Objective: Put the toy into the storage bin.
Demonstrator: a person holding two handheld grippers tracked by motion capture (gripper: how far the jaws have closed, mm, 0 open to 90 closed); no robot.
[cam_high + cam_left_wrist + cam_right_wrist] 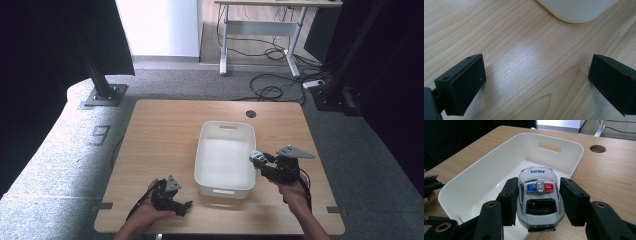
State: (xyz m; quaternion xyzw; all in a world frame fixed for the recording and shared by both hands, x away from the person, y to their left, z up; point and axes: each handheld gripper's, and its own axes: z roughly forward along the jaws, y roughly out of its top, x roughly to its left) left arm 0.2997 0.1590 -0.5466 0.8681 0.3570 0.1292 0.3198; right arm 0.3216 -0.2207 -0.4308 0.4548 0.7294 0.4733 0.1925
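A silver toy police car [538, 195] with a red and blue light bar and POLICE on its hood is held in my right gripper [537, 200], which is shut on its sides. The car [257, 159] hangs over the right rim of the white bin [200, 150], which has nothing inside [486, 177]. My left gripper [186, 205] rests low over the table near the front edge, left of the bin. Its jaws stand wide apart over bare wood [536, 72], with nothing between them.
The wooden table [160, 130] has a round cable hole [251, 113] at the back right. A corner of the bin [576, 10] lies just ahead of the left gripper. Beyond the table are floor cables and a desk frame [260, 35].
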